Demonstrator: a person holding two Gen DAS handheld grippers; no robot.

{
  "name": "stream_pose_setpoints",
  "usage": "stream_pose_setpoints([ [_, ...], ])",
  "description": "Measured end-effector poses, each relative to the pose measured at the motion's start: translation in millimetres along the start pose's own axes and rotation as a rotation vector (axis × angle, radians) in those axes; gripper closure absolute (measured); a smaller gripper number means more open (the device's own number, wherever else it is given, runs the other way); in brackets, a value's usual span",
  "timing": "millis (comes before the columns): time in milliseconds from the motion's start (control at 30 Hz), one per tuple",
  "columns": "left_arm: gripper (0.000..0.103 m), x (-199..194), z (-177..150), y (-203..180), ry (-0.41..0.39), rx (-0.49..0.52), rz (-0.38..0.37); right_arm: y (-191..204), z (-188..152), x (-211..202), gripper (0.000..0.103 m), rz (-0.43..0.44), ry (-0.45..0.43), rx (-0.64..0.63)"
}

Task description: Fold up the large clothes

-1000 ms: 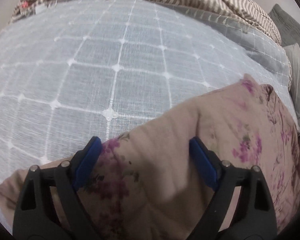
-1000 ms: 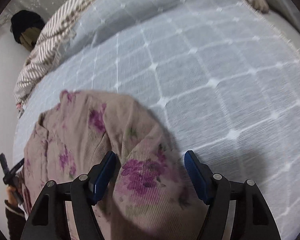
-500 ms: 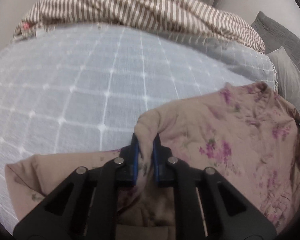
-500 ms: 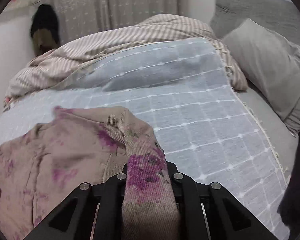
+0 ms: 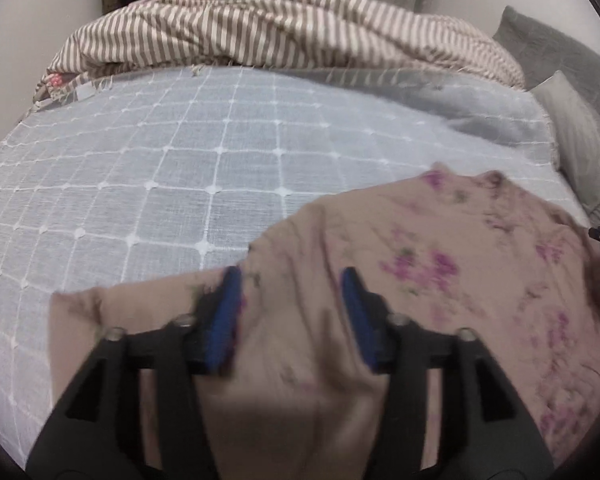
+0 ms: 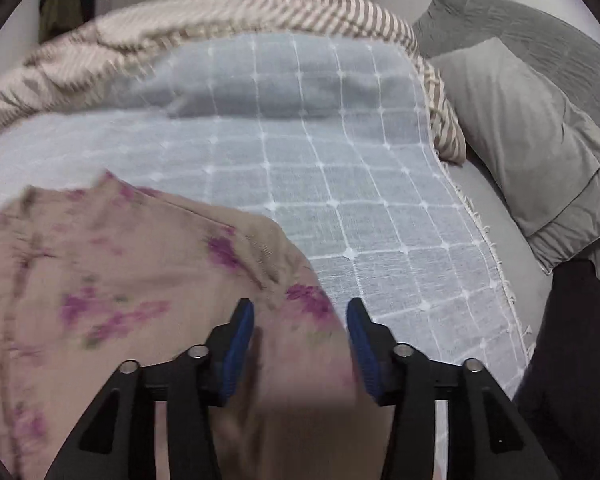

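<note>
Blurred floral garment (image 5: 440, 280) on gridded blue bedspread (image 5: 180, 160).
Left gripper (image 5: 290, 308) and right gripper (image 6: 300, 332) spread apart; cloth between, contact seemingly none.

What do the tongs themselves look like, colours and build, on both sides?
Both match. Left tongs: matte black angular frames with triangular cut-outs, silver screw heads along the top, and blue ribbed pads on the inner finger faces. Right tongs: same black frames, silver screws, blue pads. No cables, markings or sleeves are visible.

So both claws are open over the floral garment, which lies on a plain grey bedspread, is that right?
Not quite: both wrist views show the bedspread is light blue with a white grid, not plain grey. The left claw and right claw are indeed open over the garment.
</note>
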State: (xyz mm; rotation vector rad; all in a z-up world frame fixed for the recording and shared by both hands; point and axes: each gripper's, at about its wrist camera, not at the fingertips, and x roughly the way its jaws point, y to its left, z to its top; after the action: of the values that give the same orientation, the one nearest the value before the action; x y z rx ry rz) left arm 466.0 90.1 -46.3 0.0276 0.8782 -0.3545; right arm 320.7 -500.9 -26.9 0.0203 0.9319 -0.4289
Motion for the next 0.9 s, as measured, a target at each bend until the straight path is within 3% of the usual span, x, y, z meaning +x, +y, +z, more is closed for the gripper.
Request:
stream_pose_setpoints([
  [33, 0.031, -13, -6, -3, -0.003, -0.002, -0.014, -2, -3, -15, 0.032, 0.035, -0.012, 0.018],
  [133, 0.026, -42, -27, -14, 0.006, 0.011, -0.061, 11, -22, -73, 0.029, 0.144, -0.033, 0.037],
  [300, 0.018, -70, -73, -41, 0.036, 0.088, -0.039, 43, -70, -148, 0.023, 0.207, -0.051, 0.012],
  [533, 0.018, -48, -119, -62, 0.154, 0.124, 0.006, 68, -134, -193, 0.021, 0.277, -0.052, 0.093],
  [667, 0.018, -37, -130, -61, 0.153, 0.127, 0.063, 82, -153, -197, 0.021, 0.325, -0.06, 0.086],
  [700, 0.021, -36, -131, -61, 0.146, 0.128, 0.073, 84, -158, -197, 0.021, 0.35, -0.059, 0.086],
  [767, 0.036, -37, -130, -55, 0.125, 0.119, 0.096, 88, -166, -188, 0.021, 0.384, -0.037, 0.11],
  [800, 0.053, -39, -130, -51, 0.118, 0.105, 0.083, 91, -168, -182, 0.021, 0.386, -0.015, 0.117],
  [833, 0.081, -45, -128, -46, 0.109, 0.08, 0.057, 93, -169, -177, 0.021, 0.386, 0.004, 0.118],
  [900, 0.082, -61, -120, -35, 0.094, 0.013, 0.028, 98, -172, -169, 0.021, 0.394, 0.021, 0.12],
])
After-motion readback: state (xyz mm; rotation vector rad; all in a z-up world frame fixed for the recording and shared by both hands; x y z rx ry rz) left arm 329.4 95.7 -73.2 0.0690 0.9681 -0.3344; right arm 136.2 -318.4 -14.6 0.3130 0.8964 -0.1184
